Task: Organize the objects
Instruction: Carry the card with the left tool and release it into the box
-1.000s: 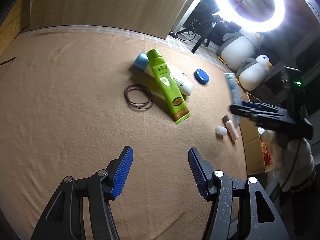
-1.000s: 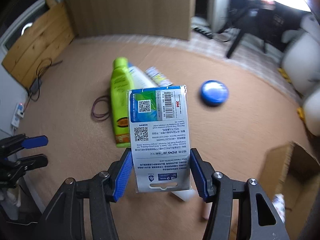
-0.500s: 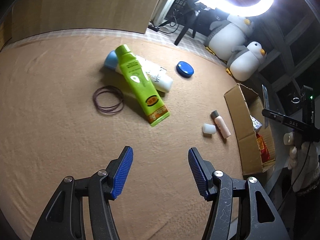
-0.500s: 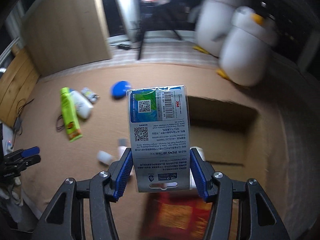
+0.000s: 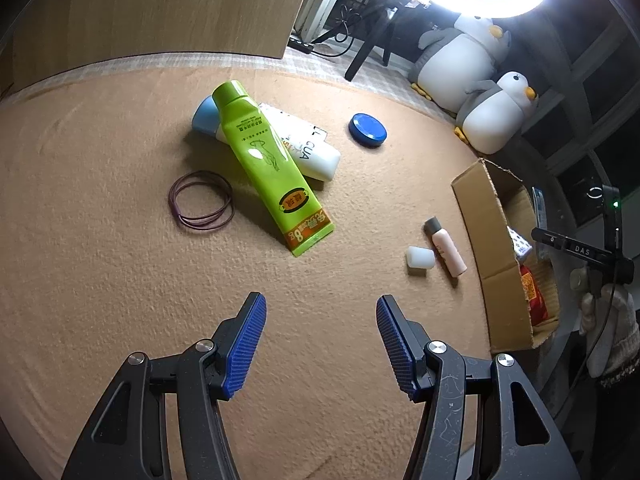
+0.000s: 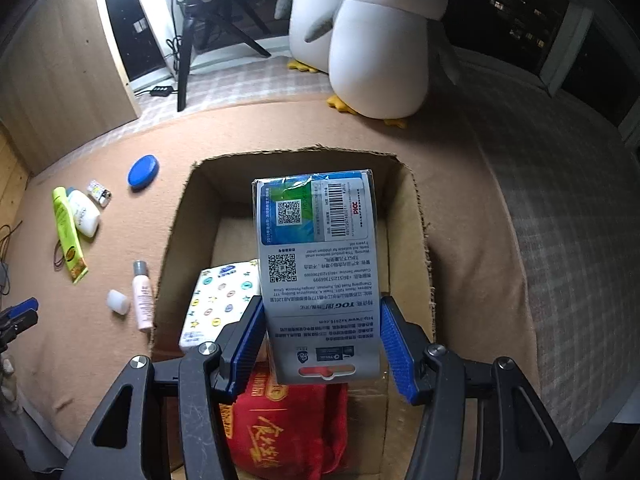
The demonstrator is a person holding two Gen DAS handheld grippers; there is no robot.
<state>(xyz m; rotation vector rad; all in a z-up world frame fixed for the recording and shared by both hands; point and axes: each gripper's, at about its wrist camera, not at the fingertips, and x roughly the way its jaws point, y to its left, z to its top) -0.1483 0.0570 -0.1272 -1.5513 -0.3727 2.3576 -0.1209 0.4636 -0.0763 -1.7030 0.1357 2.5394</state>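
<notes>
Since the earlier frame, the right gripper (image 6: 322, 340) has swung from over the scattered items to directly above the cardboard box (image 6: 412, 216), carrying the card package (image 6: 316, 272). Its fingers (image 6: 394, 344) are clamped on the package's lower edges; the package is tilted over the box opening. Inside the box, a red pouch (image 6: 280, 428) lies at 6 o'clock and a patterned tissue pack (image 6: 216, 300) at 8 o'clock. On the tan surface (image 5: 100, 260), the green tube (image 5: 268, 164) lies across a white bottle (image 5: 316, 152) at 11 o'clock; the blue lid (image 5: 367, 129) lies at 1 o'clock. The left gripper (image 5: 320, 344) hovers with fingers apart, holding nothing.
</notes>
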